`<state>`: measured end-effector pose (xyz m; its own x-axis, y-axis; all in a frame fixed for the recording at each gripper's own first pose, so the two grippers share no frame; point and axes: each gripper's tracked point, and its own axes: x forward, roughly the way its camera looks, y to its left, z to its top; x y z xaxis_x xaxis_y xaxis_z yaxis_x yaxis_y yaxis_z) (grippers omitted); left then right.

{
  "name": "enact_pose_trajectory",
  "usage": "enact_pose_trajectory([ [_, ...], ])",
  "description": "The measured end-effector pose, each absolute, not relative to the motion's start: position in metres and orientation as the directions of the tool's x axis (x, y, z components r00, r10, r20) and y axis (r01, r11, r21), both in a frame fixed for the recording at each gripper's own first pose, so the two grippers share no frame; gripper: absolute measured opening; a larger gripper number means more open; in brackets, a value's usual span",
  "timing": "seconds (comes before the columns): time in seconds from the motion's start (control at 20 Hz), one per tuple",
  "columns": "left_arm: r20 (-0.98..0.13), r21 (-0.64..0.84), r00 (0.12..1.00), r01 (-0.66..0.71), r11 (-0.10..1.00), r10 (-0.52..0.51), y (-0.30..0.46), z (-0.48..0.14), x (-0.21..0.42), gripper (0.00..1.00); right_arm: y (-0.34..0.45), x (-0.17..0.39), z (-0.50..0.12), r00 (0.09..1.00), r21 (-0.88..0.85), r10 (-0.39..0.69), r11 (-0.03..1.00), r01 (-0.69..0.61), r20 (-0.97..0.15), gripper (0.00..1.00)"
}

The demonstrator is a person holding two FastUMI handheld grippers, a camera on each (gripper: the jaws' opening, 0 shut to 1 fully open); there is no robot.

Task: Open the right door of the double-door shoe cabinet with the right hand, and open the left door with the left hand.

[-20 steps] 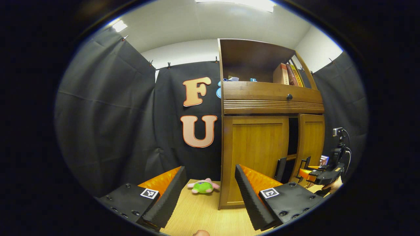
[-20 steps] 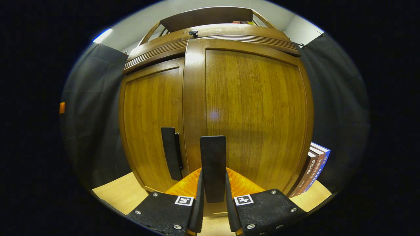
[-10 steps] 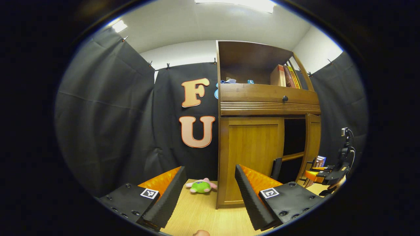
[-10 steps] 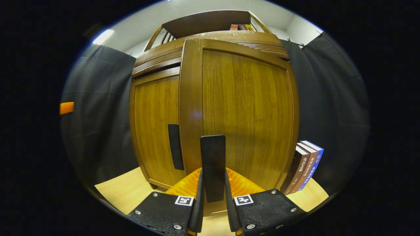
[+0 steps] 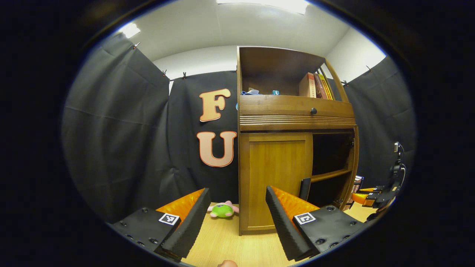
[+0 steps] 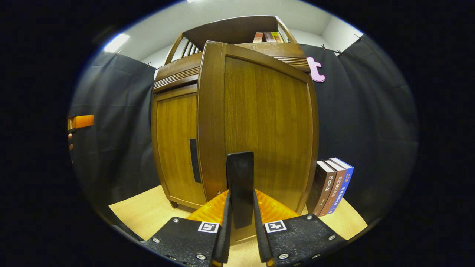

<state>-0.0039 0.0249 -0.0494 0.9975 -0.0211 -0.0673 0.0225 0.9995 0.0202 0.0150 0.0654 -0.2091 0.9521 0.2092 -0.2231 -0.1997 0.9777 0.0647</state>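
Right tongs (image 6: pixel 240 237) clamping right door handle (image 6: pixel 240 193) (door swung wide), left tongs (image 5: pixel 235 222) agape

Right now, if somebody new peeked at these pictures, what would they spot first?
Probably the big wooden shoe cabinet with its right door swung wide open, showing dark shelves inside. The right gripper is clamped on that door's black handle. A little green and pink plush toy sits on the table beside the cabinet, past the open left gripper.
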Motion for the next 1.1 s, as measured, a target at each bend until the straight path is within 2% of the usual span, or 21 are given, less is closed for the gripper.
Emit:
enact_pose_trajectory([
  [0.05,-0.069,0.015,0.997,0.029,0.999,-0.028,0.024,-0.049,-0.004,0.98,0.060,0.010,-0.207,0.954,0.062,0.204,0.979,-0.195,-0.221,0.30],
  [0.1,-0.071,0.013,0.997,0.037,0.999,-0.036,0.023,-0.050,-0.005,0.97,0.054,0.007,-0.206,0.955,0.062,0.198,0.980,-0.189,-0.221,0.37],
  [0.2,-0.073,0.016,0.996,0.048,0.999,-0.046,0.023,-0.050,-0.005,0.97,0.044,0.001,-0.205,0.957,0.064,0.184,0.983,-0.174,-0.224,0.28],
  [0.3,-0.073,0.018,0.996,0.058,0.998,-0.057,0.023,-0.051,-0.006,0.96,0.035,-0.007,-0.203,0.960,0.057,0.164,0.986,-0.155,-0.226,0.28],
  [0.35,-0.075,0.016,0.995,0.064,0.998,-0.063,0.022,-0.051,-0.006,0.96,0.031,-0.010,-0.202,0.962,0.047,0.152,0.988,-0.145,-0.227,0.17],
  [0.4,-0.076,0.015,0.995,0.070,0.997,-0.069,0.021,-0.051,-0.006,0.96,0.025,-0.013,-0.201,0.964,0.036,0.138,0.990,-0.133,-0.227,0.34],
  [0.5,-0.077,0.016,0.994,0.077,0.997,-0.075,0.020,-0.050,-0.007,0.95,0.013,-0.021,-0.199,0.968,0.013,0.109,0.994,-0.109,-0.227,0.31],
  [0.55,-0.075,0.016,0.994,0.081,0.997,-0.079,0.019,-0.049,-0.007,0.95,0.007,-0.024,-0.199,0.969,0.001,0.095,0.995,-0.097,-0.228,0.19],
  [0.6,-0.074,0.014,0.994,0.085,0.996,-0.084,0.019,-0.049,-0.007,0.96,0.000,-0.027,-0.197,0.971,-0.014,0.079,0.996,-0.085,-0.224,0.18],
  [0.65,-0.076,0.012,0.993,0.090,0.996,-0.089,0.017,-0.049,-0.008,0.95,-0.006,-0.031,-0.197,0.973,-0.034,0.067,0.997,-0.076,-0.222,0.05],
  [0.7,-0.079,0.011,0.992,0.097,0.995,-0.096,0.017,-0.051,-0.008,0.95,-0.011,-0.032,-0.198,0.974,-0.050,0.058,0.996,-0.070,-0.219,0.15],
  [1.1,-0.093,0.029,0.987,0.131,0.991,-0.128,0.014,-0.053,-0.008,0.95,-0.065,-0.048,-0.198,0.977,-0.069,0.036,0.996,-0.052,-0.211,0.10],
])
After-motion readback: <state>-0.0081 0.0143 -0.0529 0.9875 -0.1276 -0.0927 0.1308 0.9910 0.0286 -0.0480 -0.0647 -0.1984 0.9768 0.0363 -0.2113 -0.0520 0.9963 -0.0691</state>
